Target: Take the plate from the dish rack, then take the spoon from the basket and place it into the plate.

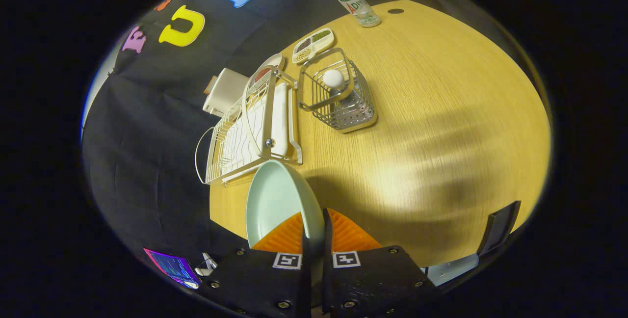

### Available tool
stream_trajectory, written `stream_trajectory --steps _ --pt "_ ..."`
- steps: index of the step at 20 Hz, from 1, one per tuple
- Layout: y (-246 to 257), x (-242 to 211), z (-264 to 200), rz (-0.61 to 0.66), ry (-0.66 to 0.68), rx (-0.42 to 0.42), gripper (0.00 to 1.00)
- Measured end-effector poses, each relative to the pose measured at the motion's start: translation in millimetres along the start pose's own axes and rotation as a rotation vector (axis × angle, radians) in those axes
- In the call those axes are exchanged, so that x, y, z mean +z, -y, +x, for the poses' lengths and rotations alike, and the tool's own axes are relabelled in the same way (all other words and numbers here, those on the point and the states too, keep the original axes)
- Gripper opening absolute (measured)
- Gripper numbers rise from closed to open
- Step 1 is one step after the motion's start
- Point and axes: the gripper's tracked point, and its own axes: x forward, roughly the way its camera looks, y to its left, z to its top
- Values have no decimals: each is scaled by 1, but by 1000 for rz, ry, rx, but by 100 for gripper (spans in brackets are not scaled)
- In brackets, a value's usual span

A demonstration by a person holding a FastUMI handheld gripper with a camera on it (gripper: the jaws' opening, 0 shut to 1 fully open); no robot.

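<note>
**The claw has the plate by its rim**

The claw (314,232) is tipped over to one side — the whole room looks tilted from where it sits. Its two orange fingers (282,237) are pulled in close together, and the edge of the pale green plate (274,200) is pinched between them. One finger lies on the inside face of the plate and the other presses on the back of it. The plate stands on its edge in the grip, off the wooden counter (441,112), and its top edge comes close to the near end of the dish rack (250,131).

The dish rack is white wire, and it sits on the counter just beyond the plate, by the black cloth wall. Next to the rack stands a wire basket (338,97). Something with a round white top (333,78) pokes up inside the basket — I cannot tell for sure that it is the spoon.

Past the basket lies a small tray with split sections (313,45). A clear bottle (355,5) stands well beyond that, near the far edge of the counter. A white box (223,91) sits behind the rack.
</note>
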Motion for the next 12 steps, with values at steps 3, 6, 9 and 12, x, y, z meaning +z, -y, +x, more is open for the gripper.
stream_trajectory --steps 3,6,9,12 --pt "8 4 13 45 13 41 9" --pt "17 2 26 79 -9 56 9" --pt "29 -2 33 64 -29 32 9" --pt "31 -2 41 49 -23 28 9"
